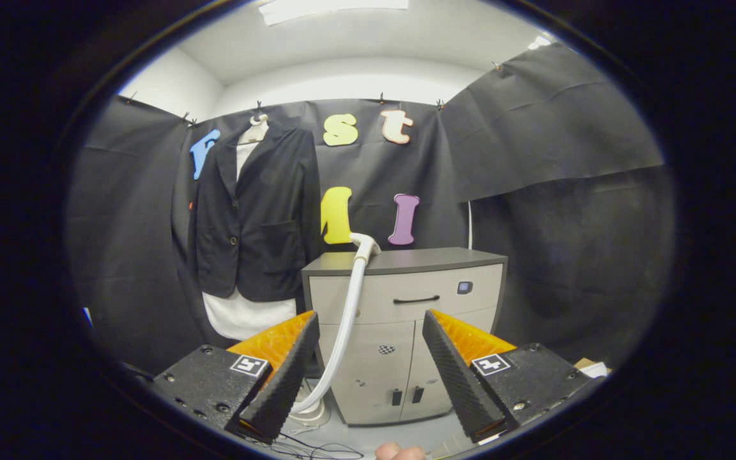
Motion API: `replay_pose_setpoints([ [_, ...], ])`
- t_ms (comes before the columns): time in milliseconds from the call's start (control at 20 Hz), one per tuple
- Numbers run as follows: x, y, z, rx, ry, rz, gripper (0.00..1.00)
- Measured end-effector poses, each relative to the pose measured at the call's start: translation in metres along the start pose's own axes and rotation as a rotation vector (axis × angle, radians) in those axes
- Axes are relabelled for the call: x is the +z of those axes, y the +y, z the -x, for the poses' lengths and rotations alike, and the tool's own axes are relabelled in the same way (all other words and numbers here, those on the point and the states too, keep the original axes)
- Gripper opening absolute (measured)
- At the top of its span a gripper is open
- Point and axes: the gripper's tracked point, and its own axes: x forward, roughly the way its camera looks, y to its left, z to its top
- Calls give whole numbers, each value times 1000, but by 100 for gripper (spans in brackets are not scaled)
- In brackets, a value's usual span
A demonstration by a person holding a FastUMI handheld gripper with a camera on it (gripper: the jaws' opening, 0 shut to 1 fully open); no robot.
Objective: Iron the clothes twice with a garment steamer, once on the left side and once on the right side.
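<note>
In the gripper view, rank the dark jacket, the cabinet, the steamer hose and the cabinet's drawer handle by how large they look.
1. Cabinet and dark jacket: about alike, so unranked.
2. Steamer hose: long but thin.
3. Drawer handle: smallest.
The tool is open, holding nothing, with the hose and cabinet beyond its fingers.

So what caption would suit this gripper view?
Open gripper faces a steamer hose resting on a cabinet, dark jacket hanging beyond.

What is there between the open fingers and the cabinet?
In the gripper view, only the steamer's white hose crosses between the open gripper and the cabinet.
</note>
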Motion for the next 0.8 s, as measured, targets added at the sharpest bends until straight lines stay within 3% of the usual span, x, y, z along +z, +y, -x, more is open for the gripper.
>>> replay_pose_setpoints([
  [400, -4, 12, -12, -16, 56, 10, 100],
  [800, 26, -6, -43, -134, 100, -8, 100],
])
